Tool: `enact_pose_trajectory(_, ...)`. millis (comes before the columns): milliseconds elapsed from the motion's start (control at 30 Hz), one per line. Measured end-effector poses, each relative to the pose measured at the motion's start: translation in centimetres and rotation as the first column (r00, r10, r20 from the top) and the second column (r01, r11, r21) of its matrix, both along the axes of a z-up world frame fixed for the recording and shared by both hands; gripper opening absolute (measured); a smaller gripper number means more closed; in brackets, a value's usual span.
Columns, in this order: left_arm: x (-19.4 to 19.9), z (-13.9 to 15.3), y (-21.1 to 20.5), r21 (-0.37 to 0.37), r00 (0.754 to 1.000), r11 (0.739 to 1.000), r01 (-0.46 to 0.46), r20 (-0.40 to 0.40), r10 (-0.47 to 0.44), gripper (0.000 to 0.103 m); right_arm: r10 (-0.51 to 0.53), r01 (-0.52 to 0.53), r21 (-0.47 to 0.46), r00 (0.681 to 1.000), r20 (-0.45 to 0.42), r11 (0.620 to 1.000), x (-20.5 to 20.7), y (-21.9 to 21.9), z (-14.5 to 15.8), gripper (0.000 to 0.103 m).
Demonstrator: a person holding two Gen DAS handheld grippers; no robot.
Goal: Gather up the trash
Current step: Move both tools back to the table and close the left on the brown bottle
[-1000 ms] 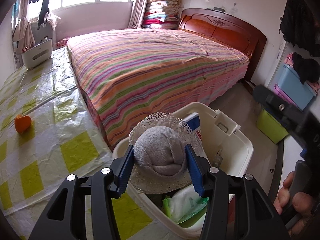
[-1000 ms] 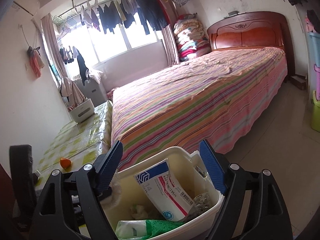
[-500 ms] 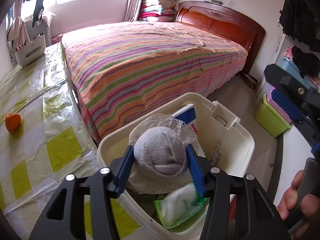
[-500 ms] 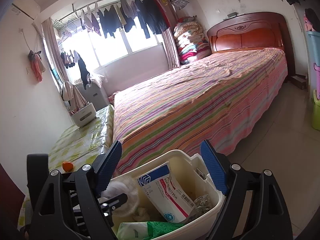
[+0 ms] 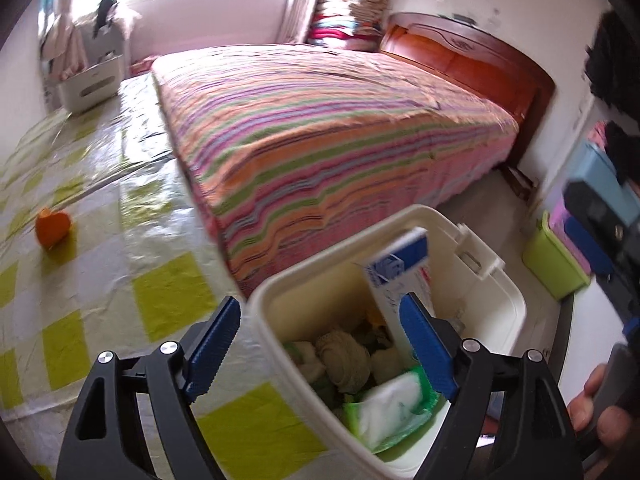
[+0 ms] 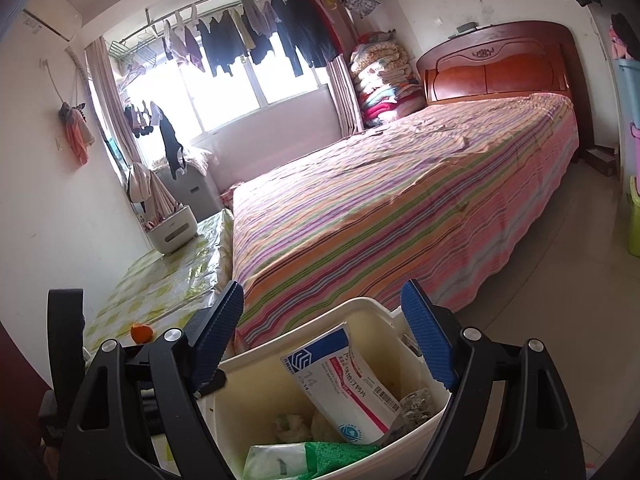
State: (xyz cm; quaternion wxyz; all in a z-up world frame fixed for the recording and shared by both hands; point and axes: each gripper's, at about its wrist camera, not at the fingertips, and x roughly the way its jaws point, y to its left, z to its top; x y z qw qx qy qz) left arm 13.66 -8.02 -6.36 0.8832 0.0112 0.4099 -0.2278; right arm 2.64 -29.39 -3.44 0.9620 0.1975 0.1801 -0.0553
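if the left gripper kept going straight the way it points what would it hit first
Most likely the trash inside the white bin: the left gripper, jaws open and empty, points down at the crumpled beige cloth by the wipes pack. Depth is unclear.

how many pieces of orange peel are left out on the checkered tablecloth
1: an orange peel on the checkered tablecloth, left of the bed. Others could be hidden beyond the frame.

The left tongs (image 5: pixel 320 344) tilt steeply downward, and their 2 blue pads have just been spreading; they now stand wide apart with nothing pressed between them. The right tongs (image 6: pixel 322 334) point forward at a shallower downward angle, their pads also set wide and gripping nothing. At the lower right edge of the left wrist view, a hand (image 5: pixel 596 412) wraps the right tongs' handle.
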Motion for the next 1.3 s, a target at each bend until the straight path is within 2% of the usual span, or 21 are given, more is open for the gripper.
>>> enact_pose_trajectory(167,0.8,0.4,2.6,-0.03,0.998,0.997,-0.066,-0.011,0.065,0.08,0.02,-0.02,-0.005,1.0,-0.006,1.0,0.5,0.9,-0.1,0.081)
enact_pose_trajectory(533,2.0,1.7,9.0,-0.03,0.983,0.983,-0.184,0.013,0.184,0.08,0.079,-0.08,-0.016,0.996,-0.031,0.997,1.9,3.4,-0.4,0.082)
enact_pose_trajectory(900,2.9,2.4,17.8,0.01,0.938,0.939,-0.345,0.054,0.344,0.08,0.183,-0.184,-0.021,0.982,-0.047,0.983,3.6,7.5,-0.5,0.082)
enact_pose_trajectory(1067,2.9,2.8,22.4,0.055,0.904,0.905,-0.423,0.102,0.416,0.08,0.242,-0.244,-0.016,0.968,-0.063,0.97,4.7,10.3,-0.8,0.082)
enact_pose_trajectory(1167,2.9,3.6,25.8,0.109,0.881,0.879,-0.464,0.16,0.445,0.08,0.271,-0.273,-0.019,0.96,-0.074,0.962,5.2,11.6,-1.0,0.082)
enact_pose_trajectory(1233,3.1,4.0,28.0,0.147,0.878,0.87,-0.47,0.175,0.445,0.08,0.292,-0.295,-0.021,0.953,-0.084,0.955,5.7,12.6,-1.2,0.082)
enact_pose_trajectory(1300,3.5,4.1,30.0,0.186,0.888,0.871,-0.454,0.168,0.427,0.08,0.31,-0.313,-0.022,0.946,-0.093,0.95,6.1,13.3,-1.4,0.082)
